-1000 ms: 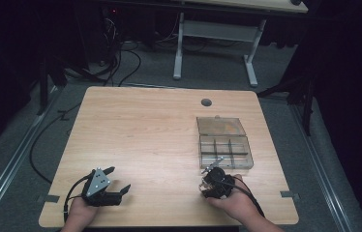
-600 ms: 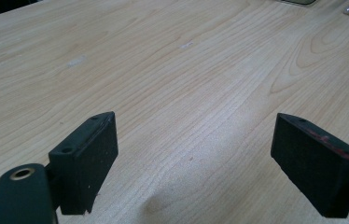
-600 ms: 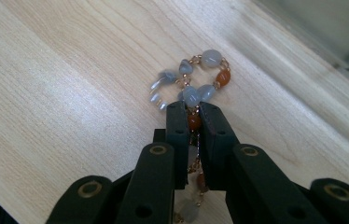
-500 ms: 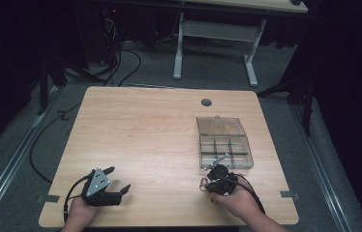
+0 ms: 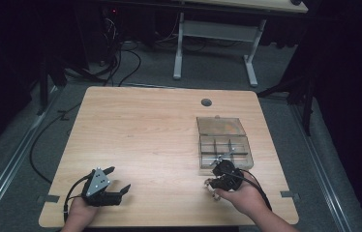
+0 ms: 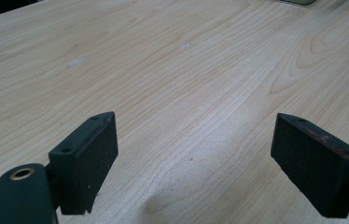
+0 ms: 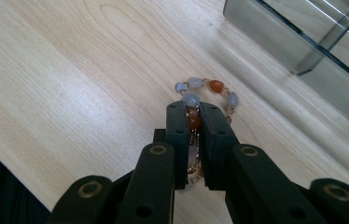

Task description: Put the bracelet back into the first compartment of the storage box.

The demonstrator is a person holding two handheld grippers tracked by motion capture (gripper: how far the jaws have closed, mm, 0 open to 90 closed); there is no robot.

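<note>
A: What is sitting nearest, and what is hard to make out?

B: The right gripper is pinching a beaded bracelet; its jaws have just been closing on it. White and orange beads are looping out past the tips, while the rest of the strand is hiding between the pads. In the high view the right hand is covering much of that gripper, and the bracelet is showing there as a small pale blur, just off the near edge of the clear compartment box.

A: And the other one?

B: The left gripper is resting near the table's front left corner, jaws spread wide with bare wood between them. Its hand is being cut off by the bottom edge.

A: Farther back?

B: The box lid is lying open beyond the compartments. Behind the pale wooden table, cables are trailing over grey floor, and a white desk frame is standing in a dark room.
</note>
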